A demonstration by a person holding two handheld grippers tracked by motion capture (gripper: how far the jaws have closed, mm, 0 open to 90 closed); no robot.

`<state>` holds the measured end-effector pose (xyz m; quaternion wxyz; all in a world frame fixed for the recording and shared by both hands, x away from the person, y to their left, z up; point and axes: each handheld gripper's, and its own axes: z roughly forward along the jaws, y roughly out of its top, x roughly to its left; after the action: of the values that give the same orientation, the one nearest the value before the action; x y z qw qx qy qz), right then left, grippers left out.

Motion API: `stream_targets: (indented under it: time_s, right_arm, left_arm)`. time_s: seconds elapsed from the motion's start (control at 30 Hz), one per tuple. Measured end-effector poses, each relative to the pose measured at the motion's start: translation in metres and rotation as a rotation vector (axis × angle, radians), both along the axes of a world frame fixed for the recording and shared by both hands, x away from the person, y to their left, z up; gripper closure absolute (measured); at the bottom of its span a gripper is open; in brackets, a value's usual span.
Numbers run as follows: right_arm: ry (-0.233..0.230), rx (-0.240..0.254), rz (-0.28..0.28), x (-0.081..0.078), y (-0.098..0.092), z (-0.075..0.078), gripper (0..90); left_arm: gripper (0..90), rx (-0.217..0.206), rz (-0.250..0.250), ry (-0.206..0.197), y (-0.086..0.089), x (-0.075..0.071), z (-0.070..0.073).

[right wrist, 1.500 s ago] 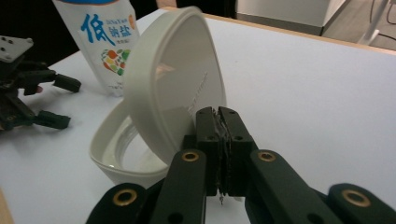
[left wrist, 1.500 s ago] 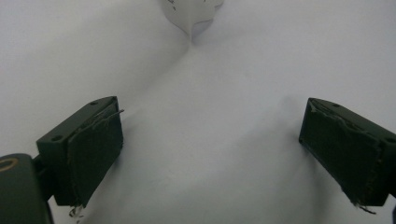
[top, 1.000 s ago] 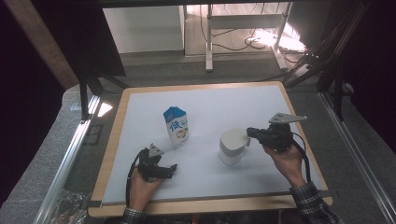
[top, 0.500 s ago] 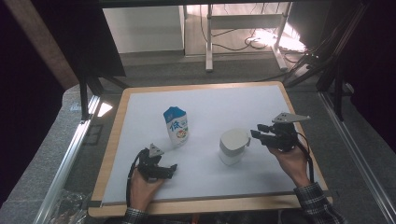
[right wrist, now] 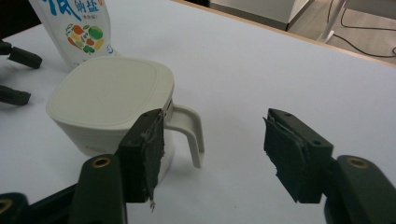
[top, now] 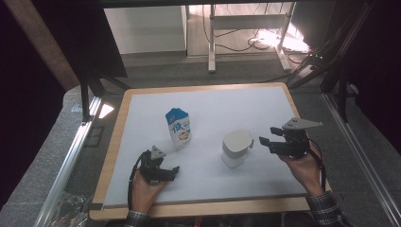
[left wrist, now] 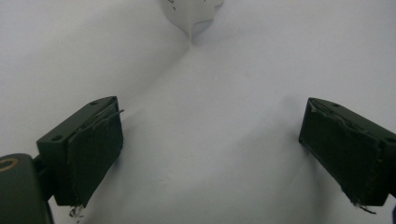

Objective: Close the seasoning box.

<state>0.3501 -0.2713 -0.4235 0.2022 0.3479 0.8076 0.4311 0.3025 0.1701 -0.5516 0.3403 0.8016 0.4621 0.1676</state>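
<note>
Mug (top: 236,149), white, with a flat lid and a handle (right wrist: 189,133), stands upright on the white table (top: 236,109), right of centre and toward the near edge. Its handle points right, toward the right gripper (top: 265,144).

Step in hand, as I judge it: approach to the mug for a grasp at the handle. Nothing is held yet.

Right gripper: jaws wide apart, empty. In the high view it sits just right of the mug, tips pointing left at it, a small gap between. In the right gripper view the handle lies inside the open span, close to the left jaw; the right jaw stands well clear over bare table. Jaw and handle look near, but contact cannot be confirmed.

Left gripper (top: 165,172): jaws wide apart, empty, resting low at the near left of the table. Its own view shows bare table between the jaws and, at the far edge, the bottom corner of the salt bag (left wrist: 192,14).

Salt bag (top: 178,127) stands upright, blue top, left of the mug and a little farther back, apart from it.

Next move, judged: right gripper advances a little further left so both jaws bracket the handle or the mug wall, then closes. Handle sits off-centre in the span, so a small sideways correction seems needed first. Lid looks loosely seated; keep the mug level if lifted.
</note>
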Motion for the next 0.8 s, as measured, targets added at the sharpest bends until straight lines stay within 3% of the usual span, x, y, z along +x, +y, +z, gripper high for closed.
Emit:
stream_targets:
  time_s: [0.17,0.37,0.8]
  right_arm:
    - [-0.001,-0.032,-0.005,-0.006,-0.004,-0.003,32.5]
    - [-0.004,-0.122,-0.063,-0.012,-0.011,-0.016,28.2]
    - [0.057,-0.117,-0.120,-0.022,-0.027,-0.051,22.5]
  left_arm:
    - [6.0,-0.004,0.003,-0.002,0.000,0.000,0.000]
    - [6.0,0.000,0.000,-0.001,0.000,0.000,0.000]
    - [6.0,0.001,0.001,-0.001,0.000,0.000,0.000]
